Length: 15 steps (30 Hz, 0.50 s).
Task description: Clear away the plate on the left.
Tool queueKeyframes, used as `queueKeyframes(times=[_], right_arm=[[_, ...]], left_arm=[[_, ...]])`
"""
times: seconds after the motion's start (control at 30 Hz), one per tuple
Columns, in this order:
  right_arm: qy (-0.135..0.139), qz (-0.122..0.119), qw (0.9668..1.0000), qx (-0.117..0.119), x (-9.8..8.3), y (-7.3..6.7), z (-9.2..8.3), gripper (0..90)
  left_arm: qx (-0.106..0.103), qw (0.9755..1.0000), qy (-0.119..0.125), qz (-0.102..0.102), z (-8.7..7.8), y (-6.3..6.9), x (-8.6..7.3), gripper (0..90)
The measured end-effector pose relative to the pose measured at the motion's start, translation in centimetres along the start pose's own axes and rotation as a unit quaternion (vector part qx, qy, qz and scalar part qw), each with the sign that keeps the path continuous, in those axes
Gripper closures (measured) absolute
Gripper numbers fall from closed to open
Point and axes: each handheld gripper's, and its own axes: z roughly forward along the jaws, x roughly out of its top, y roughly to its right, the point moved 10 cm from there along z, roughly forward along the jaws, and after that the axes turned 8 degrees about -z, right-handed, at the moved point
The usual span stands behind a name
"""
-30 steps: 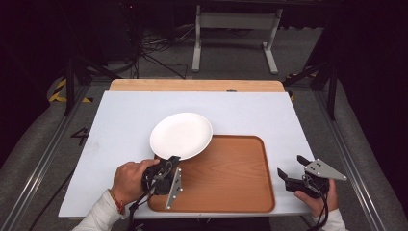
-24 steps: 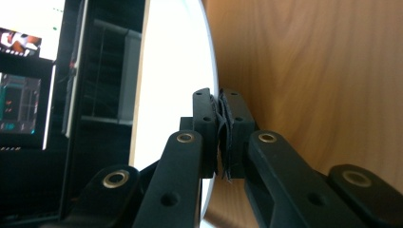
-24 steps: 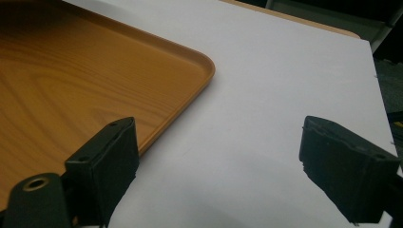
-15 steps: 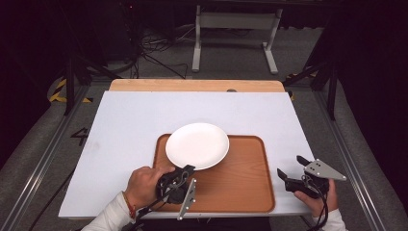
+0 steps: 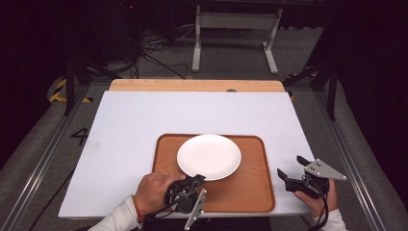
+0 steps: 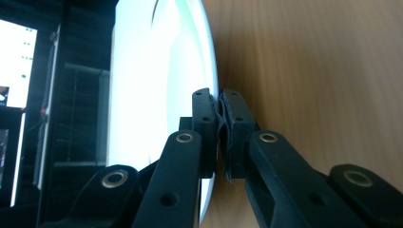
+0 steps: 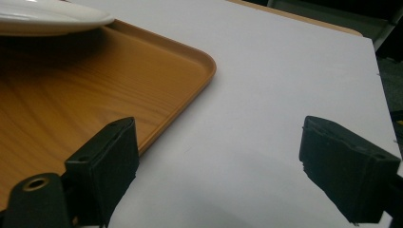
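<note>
Painted mark resembling digit "4" [image 5: 79, 136] on grey floor [image 5: 45, 144] left of counter [image 5: 144, 115], high view. Bright screen [image 6: 16, 61] at far left, left gripper view: small green specks, too blurred to read. No other legible text anywhere.

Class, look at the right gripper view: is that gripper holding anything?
No, the right gripper has its fingers spread wide over the bare white table.

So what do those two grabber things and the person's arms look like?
Both are black metal with two jaws. The left gripper and right gripper each carry a grey three-cornered plate and trail a black cable. The person wears a white sleeve and a red wristband.
</note>
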Motion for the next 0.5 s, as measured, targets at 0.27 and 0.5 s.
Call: queueKeyframes(times=[0.27,0.5], right_arm=[[-0.001,0.0,1.0,0.001,0.0,0.0,0.0,13.5],[-0.002,-0.003,1.0,0.003,0.0,-0.1,0.0,13.5]], left_arm=[[-0.016,0.9999,-0.001,0.002,0.7,0.8,-0.2,87.1],[-0.027,0.9996,0.003,-0.005,1.0,1.1,-0.2,87.4]])
